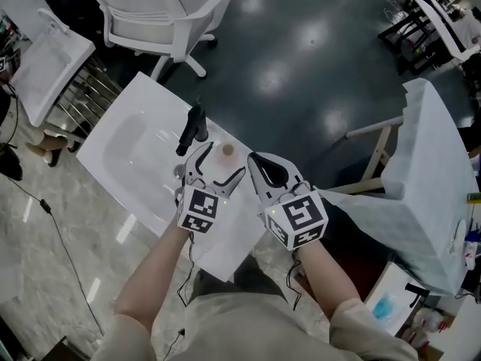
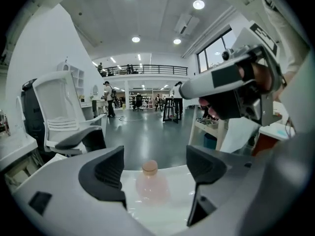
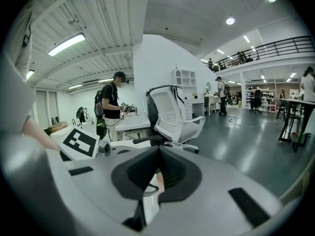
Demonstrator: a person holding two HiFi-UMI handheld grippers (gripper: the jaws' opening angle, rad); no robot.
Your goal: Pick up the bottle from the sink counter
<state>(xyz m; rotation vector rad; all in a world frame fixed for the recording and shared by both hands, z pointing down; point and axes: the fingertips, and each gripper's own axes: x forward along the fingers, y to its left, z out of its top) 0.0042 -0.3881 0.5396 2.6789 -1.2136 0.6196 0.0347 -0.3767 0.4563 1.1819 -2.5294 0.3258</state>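
The bottle (image 2: 150, 183) is stood upright on the white bench (image 1: 233, 228), framed between the spread fingers (image 2: 109, 170) of the left gripper (image 2: 156, 168), with a gap seen at each side. The 2 fingers of the right gripper (image 3: 157, 171) are pressed together.

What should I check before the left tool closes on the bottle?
1. Left tool jaws apart: ok.
2. Bottle upright on the sink counter, cap on top: ok.
3. Bottle lined up with the gap between the jaws: ok, roughly centred in the left gripper view.
4. Bottle deep enough between the jaws for a grip on its body: cannot tell; it seems to stand at or just past the tips.
5. Black faucet clear of the left tool: cannot tell; in the head view it stands close by the outer jaw.
6. Right tool out of the way: ok, jaws together, empty, off to the side.
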